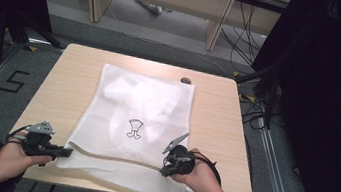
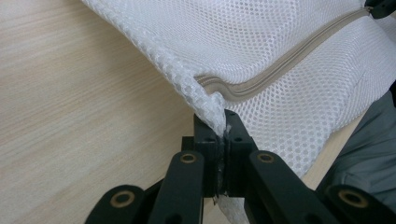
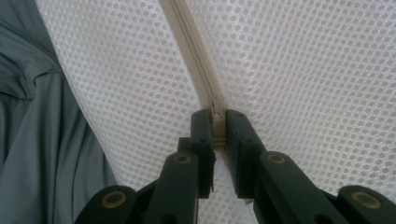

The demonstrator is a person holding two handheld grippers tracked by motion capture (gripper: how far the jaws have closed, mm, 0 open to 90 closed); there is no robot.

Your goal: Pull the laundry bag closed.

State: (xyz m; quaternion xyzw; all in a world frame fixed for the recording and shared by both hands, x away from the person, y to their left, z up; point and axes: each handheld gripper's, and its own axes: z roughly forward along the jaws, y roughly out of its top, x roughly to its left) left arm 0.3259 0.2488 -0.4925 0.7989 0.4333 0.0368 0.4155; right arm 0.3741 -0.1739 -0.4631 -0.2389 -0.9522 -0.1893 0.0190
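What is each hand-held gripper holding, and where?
Left hand-held gripper pinches the mesh laundry bag at its corner; the right hand-held gripper clamps its zipper pull.

This looks like a lab: black stands [image 1: 9, 23] and cables [image 1: 244, 38] sit around the table [image 1: 216, 117], with floor tape [image 1: 14, 81] beside it.

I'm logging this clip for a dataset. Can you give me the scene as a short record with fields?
surface: wooden table
item: white mesh laundry bag, flat, white contents inside
zipper: beige zipper along the near edge
left gripper: shut on the bag's corner
right gripper: shut on the zipper pull
stray item: small dark object at the far edge
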